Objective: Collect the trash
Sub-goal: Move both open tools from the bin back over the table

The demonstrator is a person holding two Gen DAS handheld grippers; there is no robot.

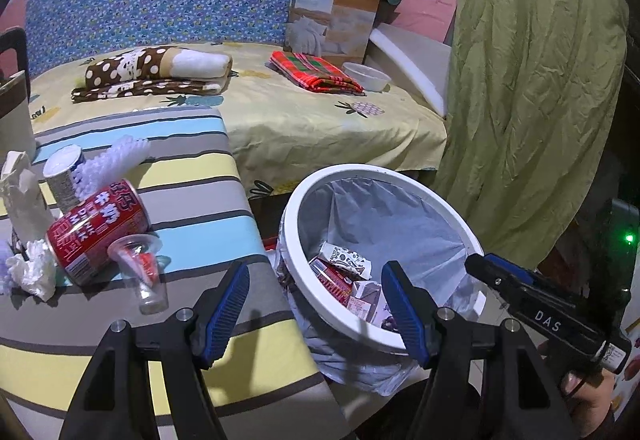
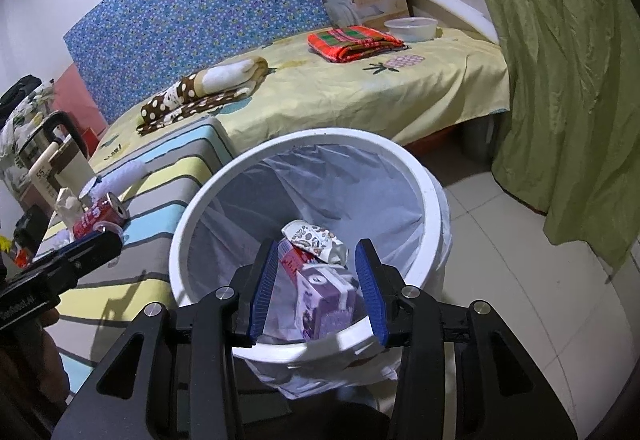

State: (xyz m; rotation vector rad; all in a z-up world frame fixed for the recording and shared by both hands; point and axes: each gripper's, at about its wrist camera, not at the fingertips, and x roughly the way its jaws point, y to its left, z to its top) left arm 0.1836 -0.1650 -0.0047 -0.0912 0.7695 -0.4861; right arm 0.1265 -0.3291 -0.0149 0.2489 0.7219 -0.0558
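Purple milk carton (image 2: 326, 304), upright among wrappers in white bin (image 2: 434, 199)

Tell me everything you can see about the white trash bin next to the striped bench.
The trash bin is a round white bucket, plastic by the look of it, standing upright on the tiled floor between the striped bench and the bed. A thin pale bag lines it and folds out under a white rim ring. It is open, without a lid, and holds a purple carton, a red carton and a patterned wrapper. The right gripper hovers open above it.
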